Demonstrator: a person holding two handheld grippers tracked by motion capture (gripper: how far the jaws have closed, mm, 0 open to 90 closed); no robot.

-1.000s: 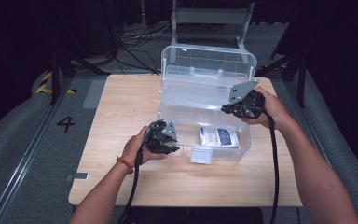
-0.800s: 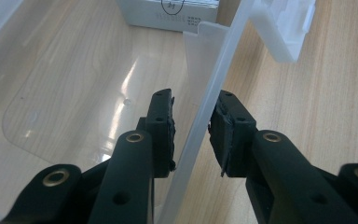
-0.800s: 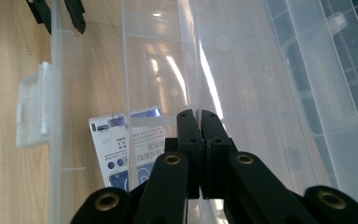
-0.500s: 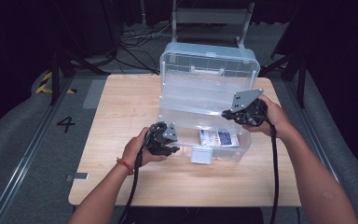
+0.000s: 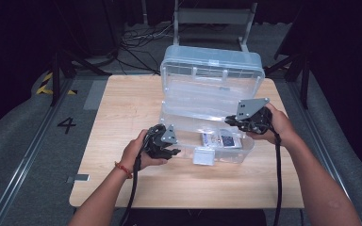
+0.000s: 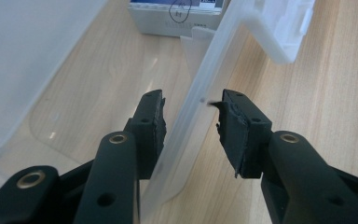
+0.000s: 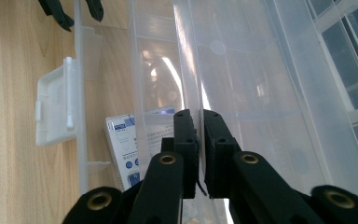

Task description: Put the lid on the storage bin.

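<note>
Clear plastic box [image 5: 207, 117] sits mid-table, so keep your right gripper [image 7: 199, 140] clamped on what seems its inner tray edge [image 7: 192, 88] while your left gripper [image 6: 191, 126], jaws just opening, frees the front wall [image 6: 200, 102].

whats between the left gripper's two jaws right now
The front wall of the clear plastic box stands between the jaws of the left gripper. They have just been opening and no longer press on it, as the left gripper view shows.
</note>
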